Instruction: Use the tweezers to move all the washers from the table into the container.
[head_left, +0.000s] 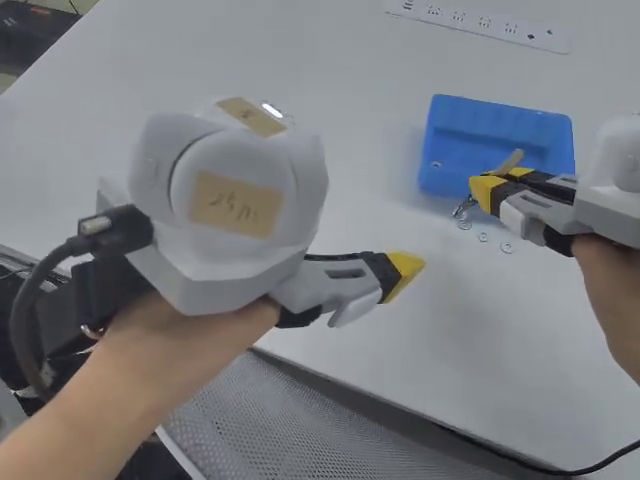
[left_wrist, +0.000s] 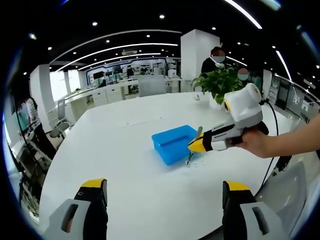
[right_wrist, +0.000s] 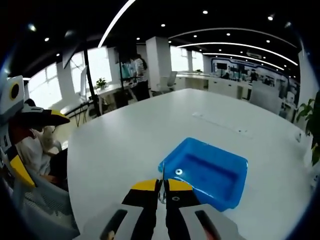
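Note:
The blue container (head_left: 500, 140) lies on the white table, and one washer (right_wrist: 178, 171) rests inside it near a corner. Three small washers (head_left: 484, 237) lie on the table just in front of it. My right gripper (head_left: 492, 192) is shut on the tweezers (head_left: 512, 162), whose tips (head_left: 461, 210) hang just above the table beside the container's near edge and the loose washers. The tweezers (right_wrist: 162, 186) run out between the closed jaws in the right gripper view. My left gripper (left_wrist: 162, 200) hovers open and empty over the table's near side, well away from the container (left_wrist: 172, 142).
A white power strip (head_left: 480, 20) lies at the table's far edge. A black cable (head_left: 560, 462) trails past the near edge, with a mesh surface (head_left: 300, 430) below. A potted plant (left_wrist: 220, 82) stands beyond the table, where people stand.

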